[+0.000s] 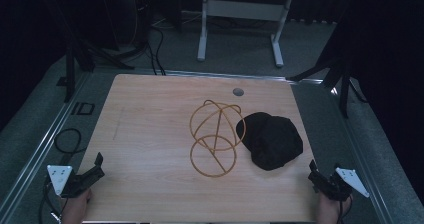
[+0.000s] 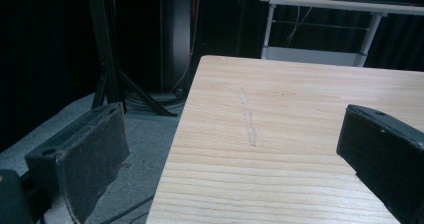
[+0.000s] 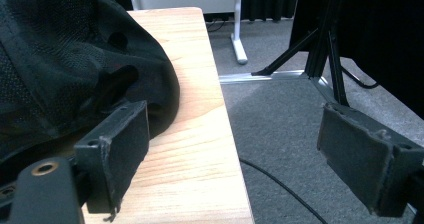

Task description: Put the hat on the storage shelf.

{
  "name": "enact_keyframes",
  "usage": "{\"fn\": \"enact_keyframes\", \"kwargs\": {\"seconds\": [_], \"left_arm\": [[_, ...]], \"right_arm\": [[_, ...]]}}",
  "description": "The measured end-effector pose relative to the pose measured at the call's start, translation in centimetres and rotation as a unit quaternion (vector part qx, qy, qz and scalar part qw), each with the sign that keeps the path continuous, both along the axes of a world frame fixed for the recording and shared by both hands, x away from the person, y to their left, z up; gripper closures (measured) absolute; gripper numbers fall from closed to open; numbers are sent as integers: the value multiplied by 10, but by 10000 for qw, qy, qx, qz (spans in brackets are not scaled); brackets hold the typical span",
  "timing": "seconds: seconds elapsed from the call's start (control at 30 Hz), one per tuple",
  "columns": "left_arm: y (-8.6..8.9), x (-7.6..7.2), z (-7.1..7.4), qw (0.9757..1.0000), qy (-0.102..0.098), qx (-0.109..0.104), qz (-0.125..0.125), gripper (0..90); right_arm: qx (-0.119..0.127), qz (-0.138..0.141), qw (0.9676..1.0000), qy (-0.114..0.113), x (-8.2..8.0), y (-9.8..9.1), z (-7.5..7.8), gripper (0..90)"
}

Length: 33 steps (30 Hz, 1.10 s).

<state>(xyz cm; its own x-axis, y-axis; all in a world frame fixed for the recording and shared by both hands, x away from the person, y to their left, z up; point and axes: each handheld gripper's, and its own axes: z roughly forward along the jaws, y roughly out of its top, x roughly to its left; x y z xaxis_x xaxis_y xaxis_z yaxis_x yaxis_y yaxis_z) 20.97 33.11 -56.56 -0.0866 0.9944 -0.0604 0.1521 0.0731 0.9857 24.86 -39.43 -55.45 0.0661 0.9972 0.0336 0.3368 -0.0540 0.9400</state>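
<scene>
A golden wire stand (image 1: 214, 137), a ring base with a round cage on top, lies tipped near the middle of the wooden table (image 1: 150, 134). Just right of it rests a black cap (image 1: 270, 139), whose mesh cloth (image 3: 60, 59) looms close at the left of the right gripper view. My left gripper (image 1: 95, 168) hovers at the table's front left corner, open and holding nothing (image 2: 235, 164). My right gripper (image 1: 314, 175) sits at the front right corner, also open with nothing in it (image 3: 250, 159), one jaw over the table edge and one over the floor.
A small grey round grommet (image 1: 238, 91) is set in the table's far edge. Beyond stands a white-legged desk (image 1: 240, 14). Black tripod legs (image 1: 340, 79) and cables (image 1: 67, 139) stand on the grey carpet at both sides.
</scene>
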Motion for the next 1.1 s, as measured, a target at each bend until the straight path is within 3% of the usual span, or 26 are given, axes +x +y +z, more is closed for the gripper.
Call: {"fn": "enact_keyframes", "kwargs": {"seconds": [0.27, 0.3, 0.47, 0.53, 0.6, 0.73, 0.83, 0.87, 0.9, 0.93, 0.97, 1.0, 1.03, 1.07, 1.1], "left_arm": [[0, 0, 0, 10000, 1, -2, 1, 6], [0, 0, 0, 10000, 3, -1, 3, 6], [0, 0, 0, 10000, 8, 2, -3, 6], [0, 0, 0, 10000, 15, 3, -7, 6], [0, 1, 0, 10000, 21, 0, -21, 6], [0, 0, 0, 10000, 19, -5, -30, 6], [0, 1, 0, 10000, 23, -12, -39, 6], [0, 1, 0, 10000, 20, -20, -37, 6], [0, 1, 0, 10000, 20, -28, -41, 6], [0, 1, 0, 10000, 21, -34, -46, 6], [0, 1, 0, 10000, 21, -34, -46, 6], [0, 1, 0, 10000, 24, -36, -51, 6], [0, 1, 0, 10000, 26, -35, -54, 6], [0, 1, 0, 10000, 27, -39, -57, 6], [0, 1, 0, 10000, 27, -45, -60, 6]], "right_arm": [[-47, 44, 10000, 29, 0, 1, 0, 134], [-84, 147, 9998, 115, 1, 2, 0, 134], [-54, 500, 9987, 20, 1, -2, 8, 134], [-71, 772, 9970, 14, 2, -2, 16, 134], [79, 1076, 9941, -130, 1, -1, 26, 131], [154, 1736, 9846, -149, 4, 3, 52, 124], [72, 1844, 9827, -148, 6, 6, 60, 124], [13, 2249, 9743, 69, 14, 12, 76, 115], [-72, 2371, 9714, 69, 16, 15, 79, 115], [-51, 2623, 9649, 109, 19, 17, 82, 115], [-51, 2623, 9649, 109, 19, 17, 82, 115], [-86, 2747, 9614, 145, 22, 20, 84, 116], [-177, 3021, 9525, 348, 29, 27, 87, 119], [-198, 3056, 9512, 373, 31, 28, 88, 126], [-237, 3156, 9476, 438, 35, 32, 88, 132]]}}
